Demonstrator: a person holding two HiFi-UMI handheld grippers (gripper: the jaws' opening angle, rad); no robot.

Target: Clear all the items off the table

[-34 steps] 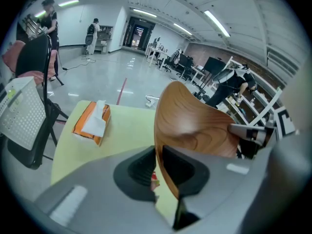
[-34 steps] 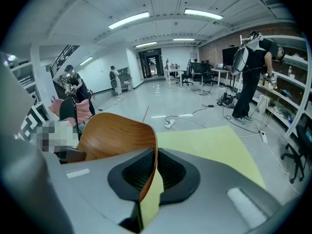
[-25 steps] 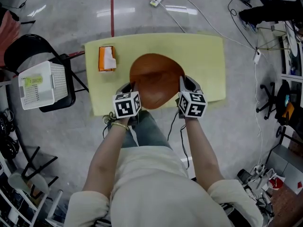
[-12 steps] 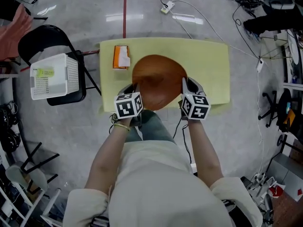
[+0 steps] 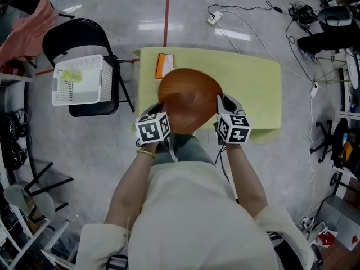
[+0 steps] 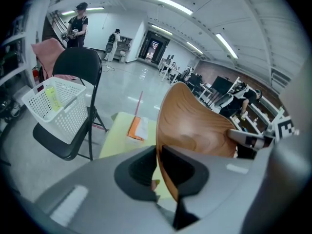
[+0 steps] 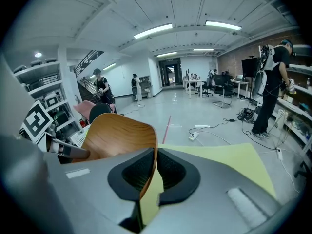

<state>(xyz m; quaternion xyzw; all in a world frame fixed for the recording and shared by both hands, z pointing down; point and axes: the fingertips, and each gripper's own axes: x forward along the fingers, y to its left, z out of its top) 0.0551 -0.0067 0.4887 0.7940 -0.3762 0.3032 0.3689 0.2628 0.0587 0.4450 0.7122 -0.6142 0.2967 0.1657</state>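
Lifting the wooden bowl (image 5: 190, 99) is our step now, and we hold it over the near side of the yellow table (image 5: 253, 89). Our left gripper (image 6: 157, 160) and right gripper (image 7: 155, 167) both squeeze its rim tight, pointing forward and down. Next we should carry it away, maybe to the white basket (image 5: 84, 80); the orange box (image 5: 163, 65) waits on the table
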